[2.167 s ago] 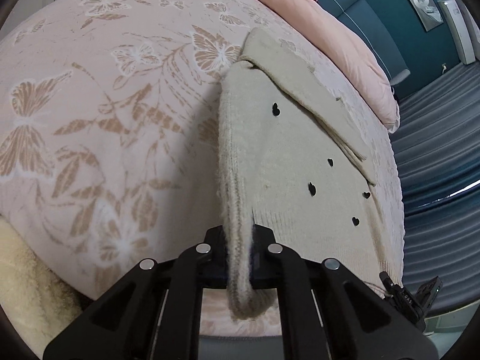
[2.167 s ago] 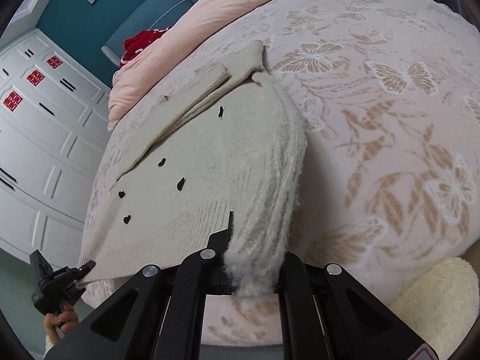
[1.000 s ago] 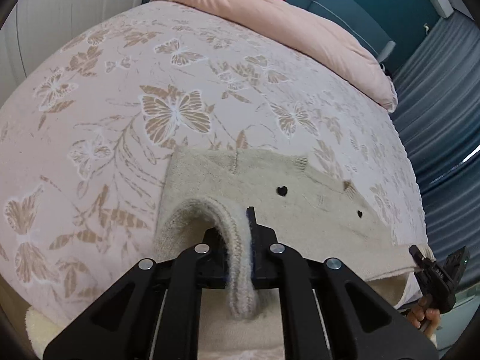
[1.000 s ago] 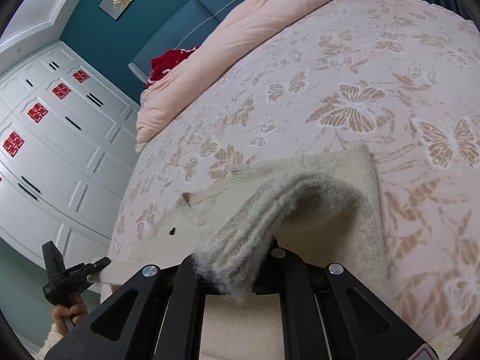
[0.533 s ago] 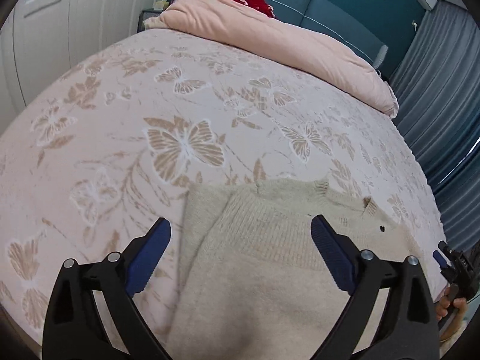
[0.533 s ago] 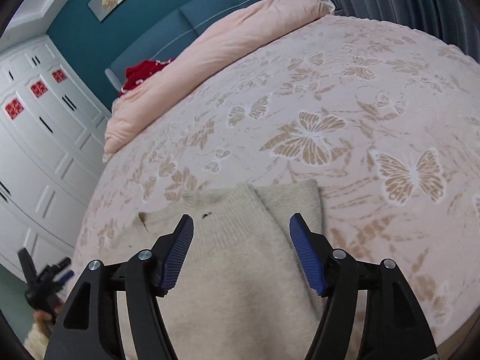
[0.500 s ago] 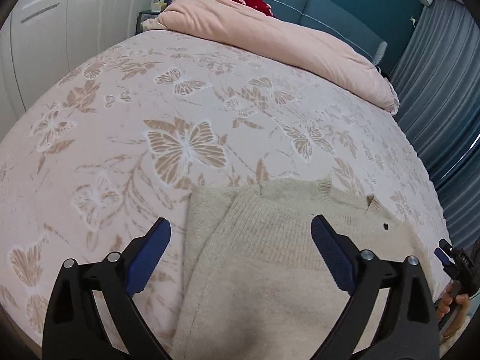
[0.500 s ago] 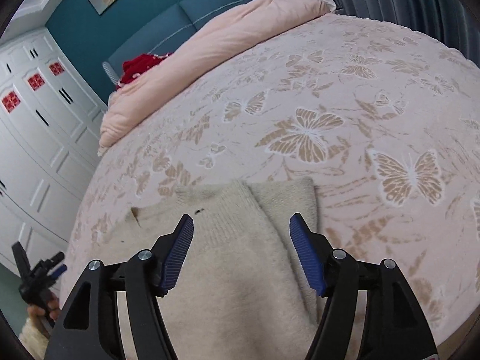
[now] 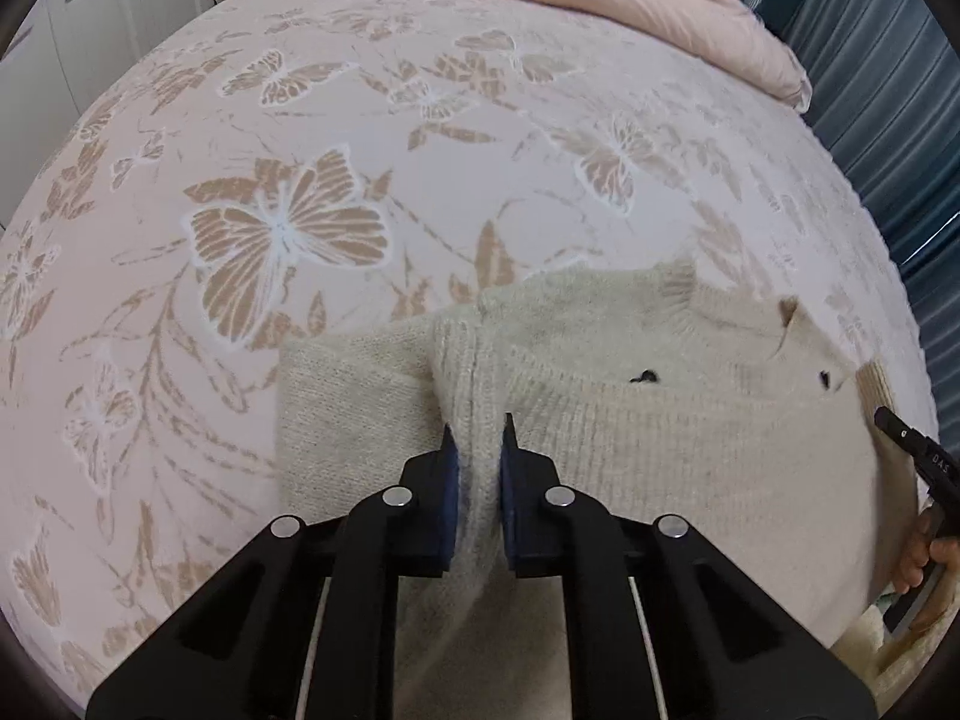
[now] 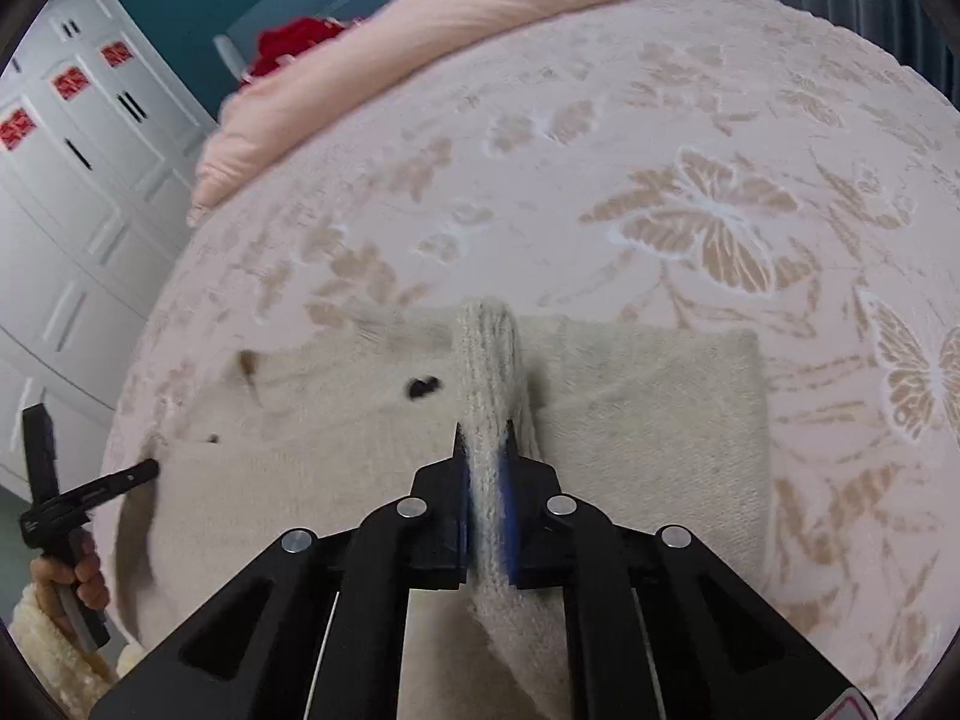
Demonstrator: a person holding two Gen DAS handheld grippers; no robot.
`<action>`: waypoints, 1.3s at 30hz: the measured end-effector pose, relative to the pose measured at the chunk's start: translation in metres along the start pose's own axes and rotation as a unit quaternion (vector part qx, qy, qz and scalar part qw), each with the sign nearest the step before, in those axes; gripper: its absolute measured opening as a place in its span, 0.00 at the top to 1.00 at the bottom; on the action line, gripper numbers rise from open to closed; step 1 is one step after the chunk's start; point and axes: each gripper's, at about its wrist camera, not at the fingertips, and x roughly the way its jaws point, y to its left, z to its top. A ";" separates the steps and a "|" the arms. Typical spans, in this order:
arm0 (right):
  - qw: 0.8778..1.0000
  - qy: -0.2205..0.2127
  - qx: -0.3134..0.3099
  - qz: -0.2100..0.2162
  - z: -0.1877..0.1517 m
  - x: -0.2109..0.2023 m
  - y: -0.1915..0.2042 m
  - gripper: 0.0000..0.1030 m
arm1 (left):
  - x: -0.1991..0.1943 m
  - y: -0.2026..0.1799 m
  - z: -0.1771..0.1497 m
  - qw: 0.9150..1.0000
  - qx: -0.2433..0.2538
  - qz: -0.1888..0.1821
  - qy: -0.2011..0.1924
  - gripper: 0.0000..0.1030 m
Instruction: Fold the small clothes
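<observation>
Left wrist: left hand-held gripper (image 9: pixel 477 441) and right hand-held gripper (image 10: pixel 485 441) each pinch cream sweater (image 9: pixel 690 450) folds.

Right gripper (image 10: pixel 485 450) pinching cream sweater (image 10: pixel 648 420) fold; sweater on butterfly bedspread (image 10: pixel 690 120)

A butterfly-patterned bedspread (image 9: pixel 288 228), pink duvet (image 10: pixel 480 18), white wardrobe (image 10: pixel 72 192) and blue curtains (image 9: pixel 888 90).

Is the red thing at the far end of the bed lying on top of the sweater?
No, the red thing sits far off by the pink quilt, while the sweater lies near the gripper.
</observation>
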 end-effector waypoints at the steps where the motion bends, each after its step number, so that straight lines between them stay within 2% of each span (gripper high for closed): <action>1: 1.000 -0.023 -0.006 0.019 0.001 -0.020 0.007 0.92 | -0.018 0.003 0.001 1.000 -0.014 -0.014 -0.022 0.92; 4: 0.992 -0.104 0.000 0.066 0.013 -0.086 0.020 0.92 | -0.073 0.008 0.013 0.995 -0.042 -0.048 -0.075 0.93; 6: 0.987 -0.148 0.008 0.067 0.027 -0.111 0.018 0.92 | -0.091 0.006 0.027 0.994 -0.039 -0.032 -0.101 0.93; 7: 0.986 -0.156 0.010 0.056 0.035 -0.110 0.014 0.92 | -0.089 0.003 0.036 0.994 -0.031 -0.019 -0.104 0.93; 9: 0.991 -0.131 0.010 0.010 0.047 -0.079 -0.002 0.92 | -0.069 0.002 0.050 0.996 -0.032 -0.002 -0.087 0.93; 12: 0.996 -0.039 0.065 -0.036 0.042 -0.011 -0.042 0.93 | -0.024 0.009 0.050 0.997 -0.056 0.012 -0.044 0.93; 13: 0.995 -0.038 0.082 -0.031 0.037 -0.007 -0.048 0.93 | -0.015 0.009 0.046 0.997 -0.060 0.018 -0.034 0.93; 14: 0.994 -0.056 0.093 -0.011 0.035 -0.015 -0.048 0.93 | -0.012 0.009 0.041 0.998 -0.057 0.021 -0.029 0.93; 15: 0.993 -0.079 0.092 0.008 0.034 -0.028 -0.043 0.93 | -0.017 0.007 0.037 0.998 -0.053 0.023 -0.038 0.93; 17: 0.992 -0.109 0.064 0.019 0.034 -0.045 -0.032 0.93 | -0.027 0.003 0.032 0.997 -0.032 0.033 -0.057 0.93; 19: 0.996 -0.076 0.040 -0.021 0.034 -0.028 -0.034 0.93 | -0.024 0.004 0.034 0.997 -0.022 0.044 -0.053 0.93; 20: 0.997 -0.055 0.053 -0.033 0.034 -0.017 -0.044 0.93 | -0.019 0.007 0.037 0.998 -0.027 0.046 -0.046 0.93; 23: 0.995 -0.053 0.078 -0.029 0.034 -0.006 -0.059 0.93 | -0.001 0.016 0.042 0.997 -0.051 0.043 -0.028 0.92; 25: 0.996 -0.009 0.067 -0.054 0.032 0.018 -0.061 0.91 | 0.019 0.016 0.041 0.997 -0.047 0.062 -0.013 0.91; 27: 0.995 0.029 0.047 -0.084 0.029 0.033 -0.057 0.88 | 0.034 0.011 0.035 0.997 -0.027 0.069 0.002 0.87; 28: 0.994 0.027 0.037 -0.100 0.027 0.028 -0.050 0.83 | 0.033 0.008 0.032 0.997 -0.018 0.075 -0.002 0.86; 29: 0.993 0.012 0.023 -0.113 0.026 0.017 -0.041 0.83 | 0.027 0.005 0.028 0.997 -0.014 0.073 -0.012 0.81; 31: 0.988 -0.026 -0.020 -0.150 0.018 -0.012 -0.017 0.72 | 0.005 0.002 0.021 0.997 -0.018 0.070 -0.030 0.55; 32: 0.986 -0.046 -0.037 -0.156 0.012 -0.027 -0.007 0.71 | -0.008 0.001 0.016 0.996 -0.025 0.069 -0.043 0.41; 34: 0.989 -0.058 -0.061 -0.118 -0.002 -0.046 0.015 0.73 | -0.037 -0.006 0.001 0.996 -0.027 0.044 -0.076 0.41; 36: 0.995 -0.037 -0.063 -0.070 -0.020 -0.046 0.037 0.77 | -0.051 -0.022 -0.013 0.996 -0.015 0.034 -0.078 0.41; 38: 0.998 0.010 -0.064 -0.014 -0.040 -0.025 0.061 0.88 | -0.052 -0.039 -0.032 0.997 -0.008 0.022 -0.068 0.41; 39: 0.997 0.033 -0.074 0.002 -0.049 -0.010 0.075 0.97 | -0.048 -0.048 -0.043 0.998 -0.002 0.024 -0.059 0.41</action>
